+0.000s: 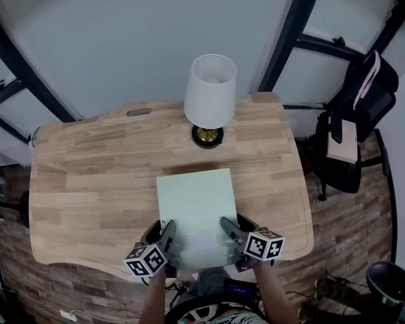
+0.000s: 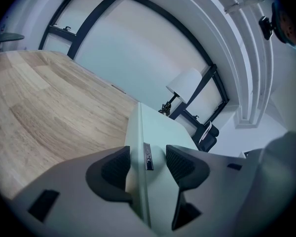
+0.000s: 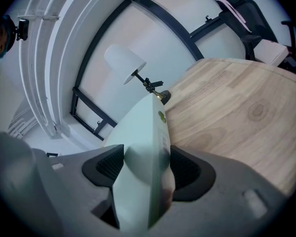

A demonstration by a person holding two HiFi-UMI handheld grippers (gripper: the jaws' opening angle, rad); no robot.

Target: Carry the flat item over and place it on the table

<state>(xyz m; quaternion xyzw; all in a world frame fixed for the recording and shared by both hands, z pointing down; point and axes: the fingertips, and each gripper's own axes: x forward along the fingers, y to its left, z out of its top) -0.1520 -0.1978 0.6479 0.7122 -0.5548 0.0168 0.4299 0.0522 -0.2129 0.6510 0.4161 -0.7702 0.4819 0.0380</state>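
The pale wall (image 1: 121, 39) with its dark frames fills the far side of the room. Wood-pattern floor (image 1: 354, 235) shows round the edges, and a black office chair (image 1: 361, 96) stands off to my right.

Below me is the wooden table (image 1: 88, 174). Its top is light planks, bare except for a lamp and what I am carrying.

The flat item (image 1: 197, 208), a pale green slab, is already over the near half of the table. Its far edge points at the lamp and its near edge reaches back past the table's front rim toward me. I cannot tell whether it rests on the wood or hangs just above it. I judge the carrying nearly done: what is left is to settle it flat and let go with both tools.

The white-shaded lamp (image 1: 210, 96) on its dark base stands just beyond the item, apart from it.

My left tool (image 1: 163, 240) is clamped on the item's near left edge, and my right tool (image 1: 233, 233) on its near right edge, each with its pads pressed on both faces.
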